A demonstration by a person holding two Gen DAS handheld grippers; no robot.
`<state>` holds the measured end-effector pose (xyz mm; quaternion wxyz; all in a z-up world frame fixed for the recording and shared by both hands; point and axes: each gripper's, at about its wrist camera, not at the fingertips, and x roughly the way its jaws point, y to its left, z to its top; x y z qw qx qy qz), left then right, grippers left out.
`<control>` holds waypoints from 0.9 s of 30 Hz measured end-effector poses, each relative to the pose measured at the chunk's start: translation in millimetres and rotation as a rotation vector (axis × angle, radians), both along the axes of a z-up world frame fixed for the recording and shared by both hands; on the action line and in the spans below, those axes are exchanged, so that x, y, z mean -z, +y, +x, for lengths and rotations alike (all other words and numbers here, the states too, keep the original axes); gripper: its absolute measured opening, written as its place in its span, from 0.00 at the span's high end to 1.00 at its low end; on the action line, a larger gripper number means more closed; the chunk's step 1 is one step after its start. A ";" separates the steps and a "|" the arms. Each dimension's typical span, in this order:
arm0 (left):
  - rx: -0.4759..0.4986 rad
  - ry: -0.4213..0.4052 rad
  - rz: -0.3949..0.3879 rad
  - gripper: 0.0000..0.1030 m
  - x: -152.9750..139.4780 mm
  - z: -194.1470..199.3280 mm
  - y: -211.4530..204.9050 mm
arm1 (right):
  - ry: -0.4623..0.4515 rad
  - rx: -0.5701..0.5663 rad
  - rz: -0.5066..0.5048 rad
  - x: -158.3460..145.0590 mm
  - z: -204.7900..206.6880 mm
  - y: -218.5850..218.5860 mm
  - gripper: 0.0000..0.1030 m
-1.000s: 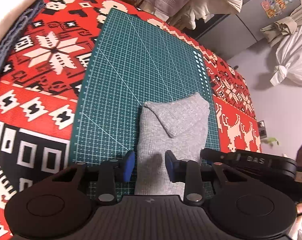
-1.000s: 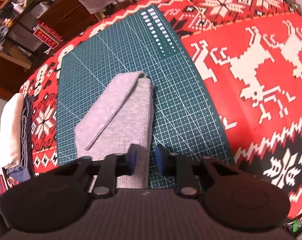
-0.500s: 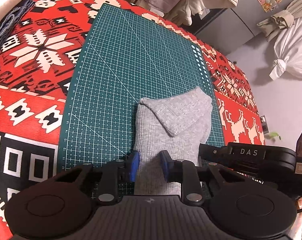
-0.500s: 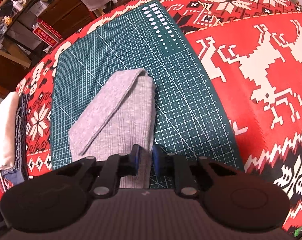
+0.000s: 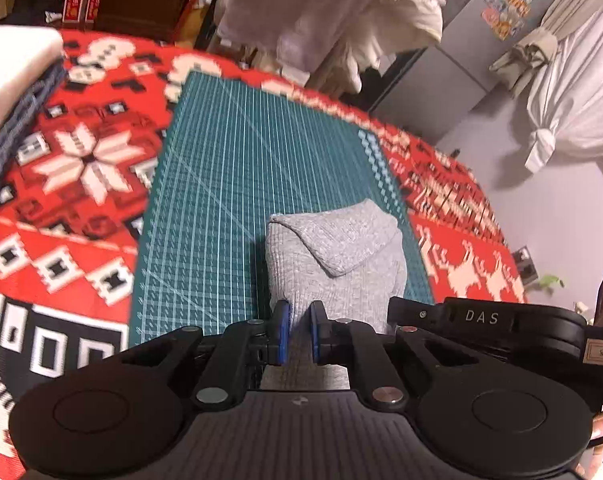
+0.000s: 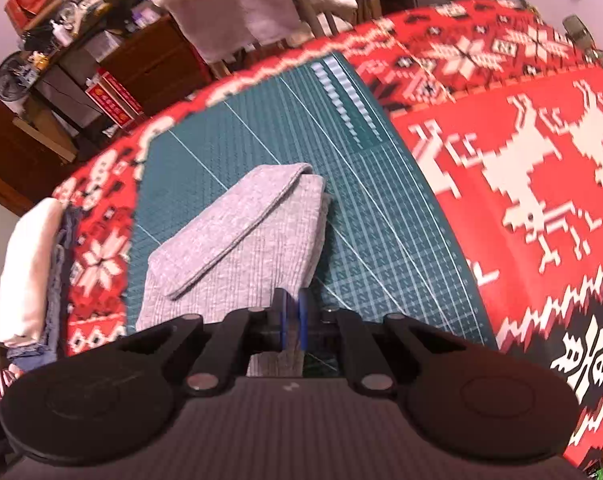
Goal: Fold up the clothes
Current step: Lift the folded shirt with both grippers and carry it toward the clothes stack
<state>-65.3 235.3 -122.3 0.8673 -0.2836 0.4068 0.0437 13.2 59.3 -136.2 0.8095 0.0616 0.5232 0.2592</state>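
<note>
A folded grey knit garment (image 5: 337,264) is laid on the green cutting mat (image 5: 237,184), toward its near right part, with a flap turned diagonally across its top. The mat is spread on a desk covered by a red patterned cloth (image 5: 81,168) with white snowflakes and reindeer.

The near edge of the garment is pinched by both claws. The left claw (image 5: 297,330) is drawn narrow with grey fabric between its blue pads. The right claw (image 6: 291,320) is nearly closed on the garment's near right corner (only a sliver of fabric is seen between the pads).

At 9 o'clock in the left view a stack of folded clothes (image 5: 9,76), white over blue-grey, is set on the cloth. At 12 o'clock pale garments (image 5: 333,12) are hung beyond the desk, and at 2 o'clock a grey fridge (image 5: 477,36) with stickers is seen. The right claw's body, at 3 o'clock in the left view, is marked "DAS" (image 5: 481,316); the small handwritten tag beside it is not legible in full.
</note>
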 end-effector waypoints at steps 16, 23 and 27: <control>-0.145 -0.141 0.041 0.90 -97.5 -61.0 125.8 | -0.106 -0.152 0.106 -127.0 -48.6 135.4 0.94; -0.218 -0.129 0.079 0.90 -114.1 -78.0 206.3 | -0.122 -0.218 0.128 -159.9 -81.8 235.5 0.94; -0.258 -0.094 0.094 0.90 -106.9 -77.6 247.0 | -0.122 -0.249 0.129 -163.6 -97.5 287.3 0.94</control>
